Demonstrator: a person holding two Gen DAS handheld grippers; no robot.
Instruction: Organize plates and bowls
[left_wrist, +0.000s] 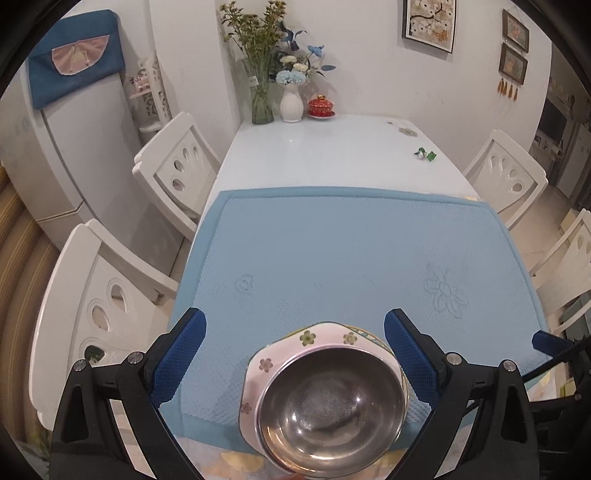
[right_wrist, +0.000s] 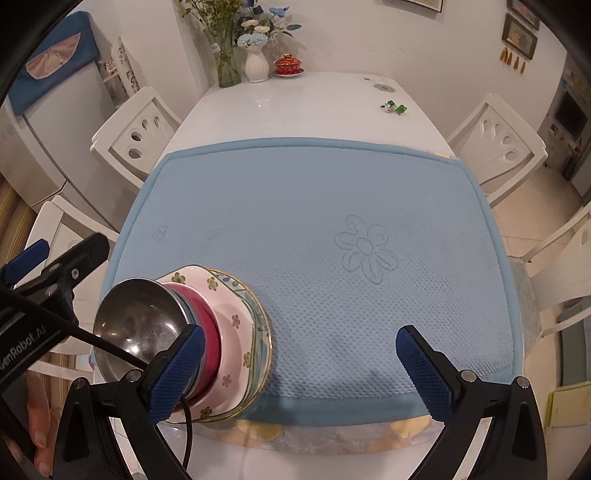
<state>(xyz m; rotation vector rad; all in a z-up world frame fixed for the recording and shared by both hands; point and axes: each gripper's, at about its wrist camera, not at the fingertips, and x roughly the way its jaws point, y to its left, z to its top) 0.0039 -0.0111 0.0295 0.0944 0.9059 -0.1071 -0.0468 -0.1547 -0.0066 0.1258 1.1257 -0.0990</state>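
My left gripper (left_wrist: 295, 354) hangs over the near edge of the table (left_wrist: 332, 147), its two blue-padded fingers (left_wrist: 177, 358) spread wide apart with nothing between them that they touch. Directly below sits the stack of dishes: a steel bowl (left_wrist: 332, 410) on top, resting inside a pink plate with small flowers (left_wrist: 266, 365), and under that a plate with a gold rim (left_wrist: 364, 330) that peeks out at the far side. My fingers stand on either side of the stack, clear of it.

My right gripper (right_wrist: 301, 373) is also released, fingers wide, holding nothing, above the near edge of the blue mat (right_wrist: 314, 206). From its camera the stack stands at the mat's near left corner, partly over the mat's border: steel bowl (right_wrist: 136, 325), then a red bowl (right_wrist: 207, 332) beneath it, then the pink flowered plate (right_wrist: 232, 314), then the gold-rimmed plate (right_wrist: 264, 325) at the bottom. The left pad (right_wrist: 177, 373) of this gripper shows in front of the stack; I cannot tell whether it touches it.

The mat covers the near half of the table. At the far edge stand a glass vase of stems (left_wrist: 262, 99), a white vase of flowers (left_wrist: 291, 101) and a red lidded cup on a saucer (left_wrist: 321, 107). A small green object (left_wrist: 426, 153) lies near the far right edge. White chairs (left_wrist: 177, 162) stand along both sides.
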